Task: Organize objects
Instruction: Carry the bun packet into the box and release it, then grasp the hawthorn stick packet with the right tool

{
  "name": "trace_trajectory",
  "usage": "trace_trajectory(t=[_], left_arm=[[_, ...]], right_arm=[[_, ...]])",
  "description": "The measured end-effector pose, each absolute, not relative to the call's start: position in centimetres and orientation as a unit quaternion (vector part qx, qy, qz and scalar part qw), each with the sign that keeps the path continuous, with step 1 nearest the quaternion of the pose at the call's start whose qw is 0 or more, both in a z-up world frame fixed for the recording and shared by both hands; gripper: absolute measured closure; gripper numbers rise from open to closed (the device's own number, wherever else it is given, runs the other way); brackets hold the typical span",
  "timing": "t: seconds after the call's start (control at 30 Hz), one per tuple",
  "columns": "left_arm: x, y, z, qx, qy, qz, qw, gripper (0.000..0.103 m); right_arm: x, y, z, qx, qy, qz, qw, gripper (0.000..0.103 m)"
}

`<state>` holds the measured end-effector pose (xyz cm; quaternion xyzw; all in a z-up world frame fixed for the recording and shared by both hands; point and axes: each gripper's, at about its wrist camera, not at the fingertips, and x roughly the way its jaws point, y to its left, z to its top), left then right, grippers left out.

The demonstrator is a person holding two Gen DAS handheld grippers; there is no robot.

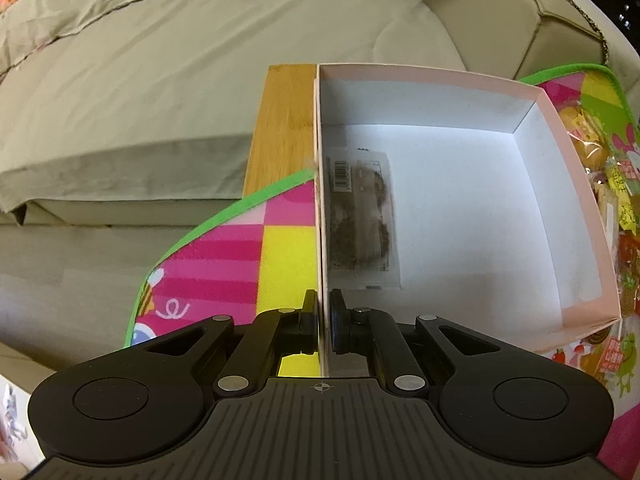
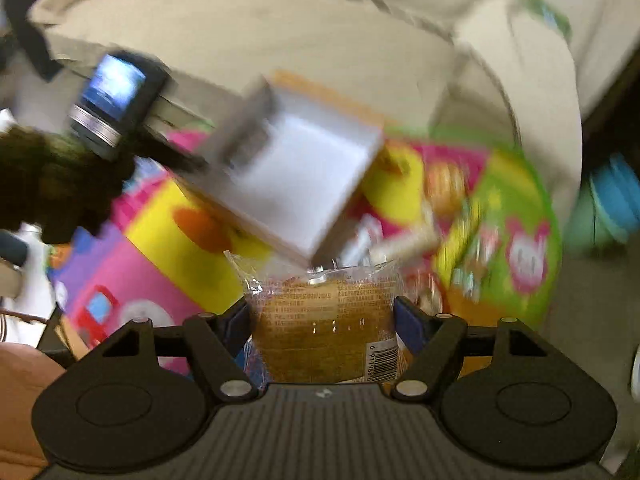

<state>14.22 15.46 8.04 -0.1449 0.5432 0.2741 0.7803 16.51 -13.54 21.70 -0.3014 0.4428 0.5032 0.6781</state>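
Left wrist view, left gripper (image 1: 325,320) fingers clamped on near wall of pink box (image 1: 576,184) on bench (image 1: 280,136) corner, dark snack packet (image 1: 362,220) flat inside, right wrist view, right gripper (image 2: 322,320) fingers pressing wrapped cake (image 2: 324,320) between them, box (image 2: 300,168) beyond on play mat (image 2: 160,264).

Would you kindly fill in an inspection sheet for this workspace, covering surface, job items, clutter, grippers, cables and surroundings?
Surface: colourful play mat with a green border, partly over a wooden board.
Job's things: open pink box with white inside; one dark snack packet lies flat along its left wall. Wrapped cake between the right fingers.
Clutter: loose snack packets on the mat to the right of the box.
Grippers: left gripper shut on the box's left wall; right gripper shut on the wrapped cake.
Cables: nothing seen.
Surroundings: beige sofa cover behind the mat; the right view is blurred.
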Motion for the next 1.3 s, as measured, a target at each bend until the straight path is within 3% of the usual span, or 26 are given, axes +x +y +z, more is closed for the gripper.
trace_trajectory(t=[0.27, 0.4, 0.6, 0.93, 1.3], left_arm=[[13.9, 15.9, 7.6, -0.163, 0.543, 0.275, 0.776, 0.096], [13.8, 15.8, 7.1, -0.165, 0.542, 0.279, 0.775, 0.096], [13.6, 15.8, 6.6, -0.172, 0.543, 0.283, 0.772, 0.096], [13.9, 15.6, 7.0, -0.176, 0.536, 0.291, 0.773, 0.095], [13.7, 15.5, 7.0, -0.18, 0.53, 0.299, 0.773, 0.096]], right_arm=[[15.4, -6.6, 28.0, -0.294, 0.269, 0.57, 0.719, 0.029], [15.7, -2.6, 27.9, -0.269, 0.215, 0.578, 0.74, 0.015], [15.9, -3.7, 26.0, -0.247, 0.271, 0.574, 0.733, 0.012], [17.3, -14.0, 18.3, -0.23, 0.435, 0.424, 0.761, 0.0], [20.7, -16.7, 13.5, -0.18, 0.523, 0.352, 0.755, 0.002]])
